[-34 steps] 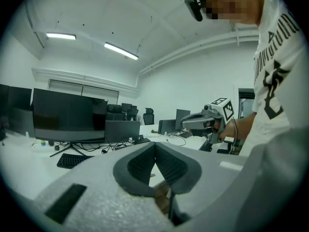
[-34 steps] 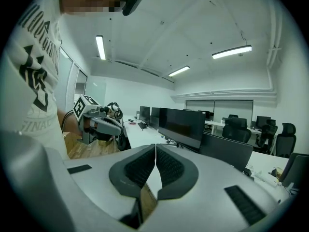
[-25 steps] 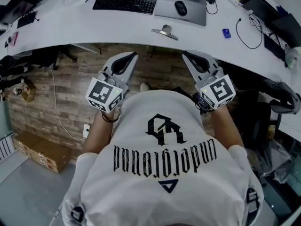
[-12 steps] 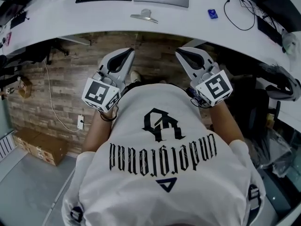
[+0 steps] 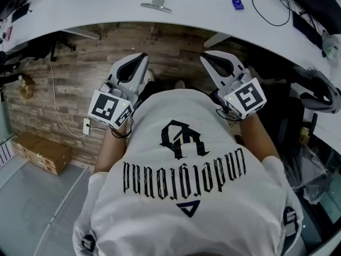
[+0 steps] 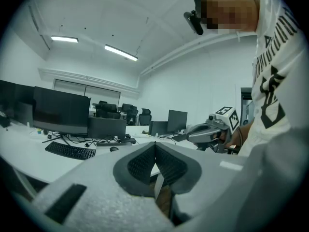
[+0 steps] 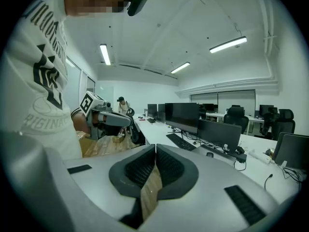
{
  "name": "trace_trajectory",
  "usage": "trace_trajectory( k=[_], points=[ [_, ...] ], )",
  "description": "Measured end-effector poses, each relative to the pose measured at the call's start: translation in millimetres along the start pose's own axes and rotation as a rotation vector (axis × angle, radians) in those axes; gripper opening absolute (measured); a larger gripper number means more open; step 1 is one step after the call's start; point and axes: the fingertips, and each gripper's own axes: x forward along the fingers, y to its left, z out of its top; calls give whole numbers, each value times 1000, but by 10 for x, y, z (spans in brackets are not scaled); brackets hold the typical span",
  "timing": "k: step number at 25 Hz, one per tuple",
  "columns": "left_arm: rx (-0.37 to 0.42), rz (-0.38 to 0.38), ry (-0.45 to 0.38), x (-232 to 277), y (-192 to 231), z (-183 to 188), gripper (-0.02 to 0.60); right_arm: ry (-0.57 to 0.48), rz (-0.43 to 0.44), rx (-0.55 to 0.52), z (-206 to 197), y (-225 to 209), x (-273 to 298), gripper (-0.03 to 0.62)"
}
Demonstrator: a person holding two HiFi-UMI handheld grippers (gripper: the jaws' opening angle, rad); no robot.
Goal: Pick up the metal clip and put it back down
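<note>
The metal clip [image 5: 156, 4] lies on the white counter [image 5: 106, 9] at the top centre of the head view, well apart from both claws. The left claw [image 5: 141, 57] and the right claw [image 5: 205, 55] hover mid-frame above the wooden floor [image 5: 80, 73], close to the person's white shirt [image 5: 186, 185]. Each claw's jaws are pressed together, with nothing between them.
</note>
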Motion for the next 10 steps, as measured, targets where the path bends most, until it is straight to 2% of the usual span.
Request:
trace_trajectory(
  k=[10],
  points=[
    [-16, -1, -1, 103, -241, -8, 12, -14, 24, -9, -15, -68, -175, 18]
  ],
)
